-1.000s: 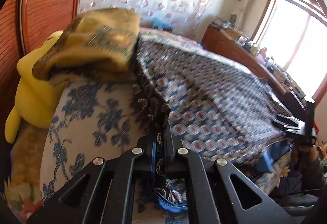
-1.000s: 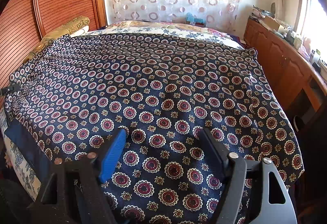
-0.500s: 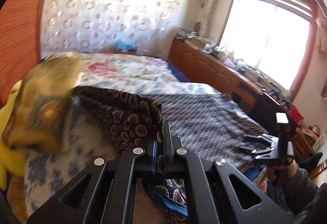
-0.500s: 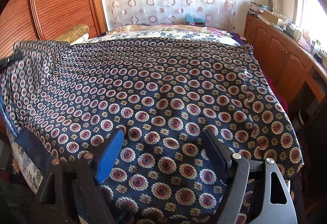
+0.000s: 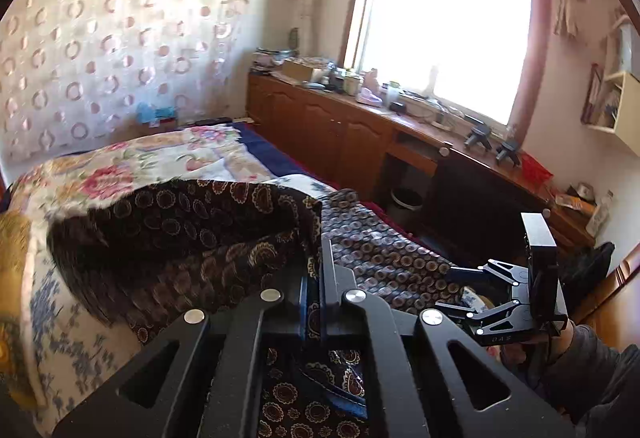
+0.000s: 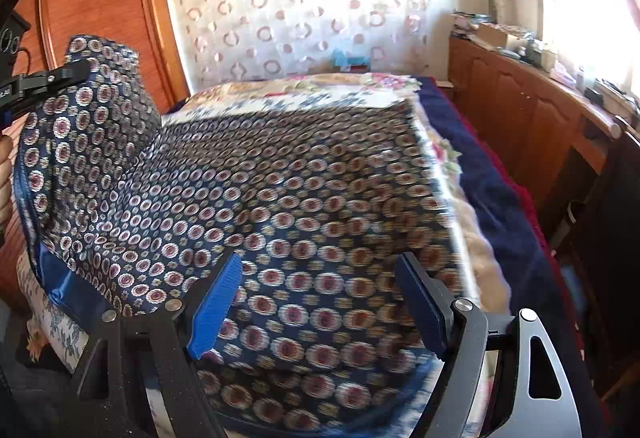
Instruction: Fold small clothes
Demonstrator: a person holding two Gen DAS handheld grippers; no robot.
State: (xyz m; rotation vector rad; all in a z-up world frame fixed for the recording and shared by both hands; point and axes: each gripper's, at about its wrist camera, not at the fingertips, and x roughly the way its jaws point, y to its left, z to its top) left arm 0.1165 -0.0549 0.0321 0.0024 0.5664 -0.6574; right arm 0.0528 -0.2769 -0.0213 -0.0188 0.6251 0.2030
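A dark blue cloth (image 6: 304, 206) with round red and white medallions lies spread over the bed. My left gripper (image 5: 318, 278) is shut on one corner of the cloth (image 5: 224, 230) and holds it raised above the bed; it also shows at the far left of the right wrist view (image 6: 52, 78). My right gripper (image 6: 320, 302) is open, its blue-padded fingers (image 6: 216, 310) spread just above the near edge of the cloth. It appears at the right of the left wrist view (image 5: 472, 298).
The bed's floral cover (image 5: 168, 162) shows beyond the cloth. A wooden cabinet run (image 5: 344, 126) with clutter lines the window wall. A wooden wardrobe (image 6: 100, 6) stands at left. A yellow cushion (image 5: 12, 238) lies at the bed's left edge.
My left gripper has lifted the cloth corner and carried it up and over toward the bed's middle, pulling the far edge back. My right gripper stayed open and moved little.
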